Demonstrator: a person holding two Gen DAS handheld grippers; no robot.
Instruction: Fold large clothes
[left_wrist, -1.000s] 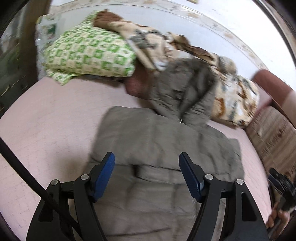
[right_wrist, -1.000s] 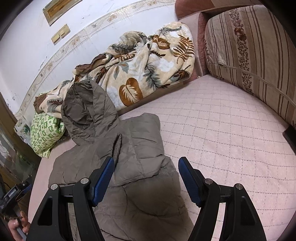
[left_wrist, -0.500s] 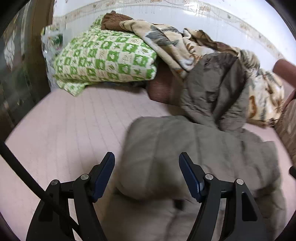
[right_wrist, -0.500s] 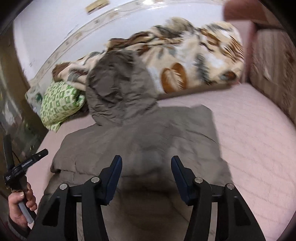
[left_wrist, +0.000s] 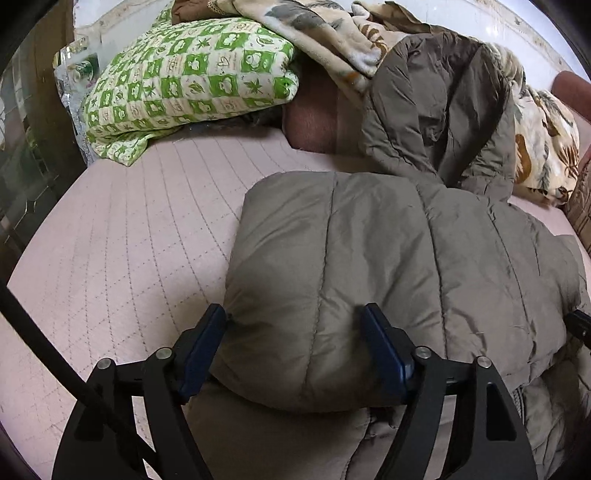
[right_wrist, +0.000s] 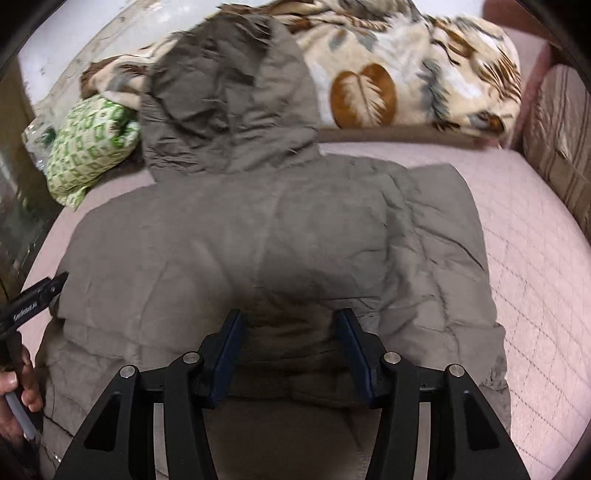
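On the pink quilted bed (left_wrist: 122, 236) the grey-brown padded jacket (left_wrist: 388, 258) lies flat, sleeves folded in, its hood (right_wrist: 229, 92) resting against the leaf-print blanket (right_wrist: 406, 70). Both grippers have come down close over it since a second ago. The left gripper (left_wrist: 295, 347) straddles the folded sleeve edge, fingers opening; the right gripper (right_wrist: 288, 345) is over the middle, fingers closing, not yet pinching. A crosswise fold looks next.
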